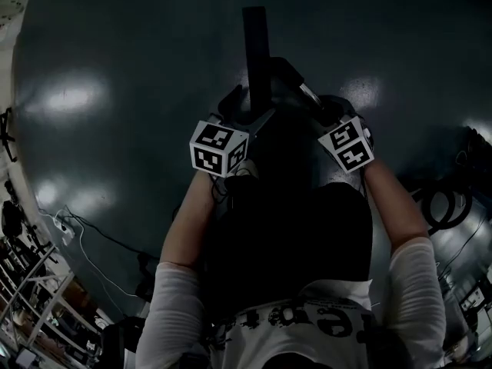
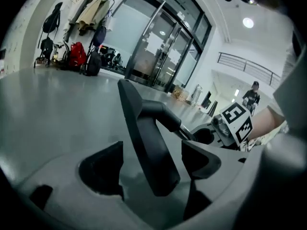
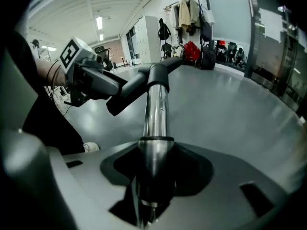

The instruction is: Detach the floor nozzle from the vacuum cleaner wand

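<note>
**Gripping the wand (image 3: 157, 114) with the floor nozzle (image 2: 144, 133) still attached**

1. Floor (image 1: 115, 44). It was dark and glossy and spread under the whole lot. It gave open working room in front of the person.

2. Floor nozzle. This was a dark, flat bar, tipped up on end ahead of the person, between the two tools in the head view. It appeared still coupled to the wand. Standing on end presented its narrow body to the left tool, probably so that jaws could straddle it.

3. Wand. This was a chrome tube running from the right tool up to the nozzle's black neck (image 3: 157, 75). It lay along the line of the right jaws, which suited a straight pull apart.

4. Right hand-held gripper (image 3: 154, 169). Its jaws were clamped on the wand at a dark collar (image 3: 156, 145). This was judged to anchor the tube while the nozzle end was worked.

5. Left hand-held gripper (image 2: 151, 150). Its jaws stood well apart with the nozzle's body between them. A gap showed on either side and neither pad pressed, so nothing was held. It was judged to be placed for a fresh grip.

6. Neck. This was a short black elbow joining nozzle to tube. It was the likely point of separation and was not yet parted.
</note>
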`<state>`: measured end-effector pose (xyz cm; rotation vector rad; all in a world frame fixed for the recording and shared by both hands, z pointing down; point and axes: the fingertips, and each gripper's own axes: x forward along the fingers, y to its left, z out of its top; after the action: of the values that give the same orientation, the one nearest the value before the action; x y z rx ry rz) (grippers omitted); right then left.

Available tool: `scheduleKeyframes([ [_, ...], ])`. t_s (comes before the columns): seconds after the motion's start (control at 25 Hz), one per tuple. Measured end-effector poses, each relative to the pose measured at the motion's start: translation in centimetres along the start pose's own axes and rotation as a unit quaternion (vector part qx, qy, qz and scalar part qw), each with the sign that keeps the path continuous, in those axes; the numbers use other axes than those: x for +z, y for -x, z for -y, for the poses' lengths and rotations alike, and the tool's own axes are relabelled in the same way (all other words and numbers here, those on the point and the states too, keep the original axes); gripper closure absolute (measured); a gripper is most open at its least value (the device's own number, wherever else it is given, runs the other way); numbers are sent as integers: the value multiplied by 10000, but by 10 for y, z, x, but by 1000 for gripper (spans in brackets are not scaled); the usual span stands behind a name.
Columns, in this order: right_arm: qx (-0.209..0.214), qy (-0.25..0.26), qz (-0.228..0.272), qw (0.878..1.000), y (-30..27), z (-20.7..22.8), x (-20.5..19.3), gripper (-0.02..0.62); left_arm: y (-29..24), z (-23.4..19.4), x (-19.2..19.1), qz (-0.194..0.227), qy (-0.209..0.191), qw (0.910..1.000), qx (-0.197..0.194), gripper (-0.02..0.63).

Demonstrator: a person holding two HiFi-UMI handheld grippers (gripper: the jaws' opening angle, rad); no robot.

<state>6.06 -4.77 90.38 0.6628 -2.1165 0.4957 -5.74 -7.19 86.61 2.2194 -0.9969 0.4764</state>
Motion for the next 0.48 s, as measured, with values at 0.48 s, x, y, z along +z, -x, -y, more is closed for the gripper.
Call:
scheduleKeyframes([
  [0.48, -221, 156, 619, 9977, 279, -58, 178, 414, 166, 198, 247, 265, 460, 9917, -1168, 457],
])
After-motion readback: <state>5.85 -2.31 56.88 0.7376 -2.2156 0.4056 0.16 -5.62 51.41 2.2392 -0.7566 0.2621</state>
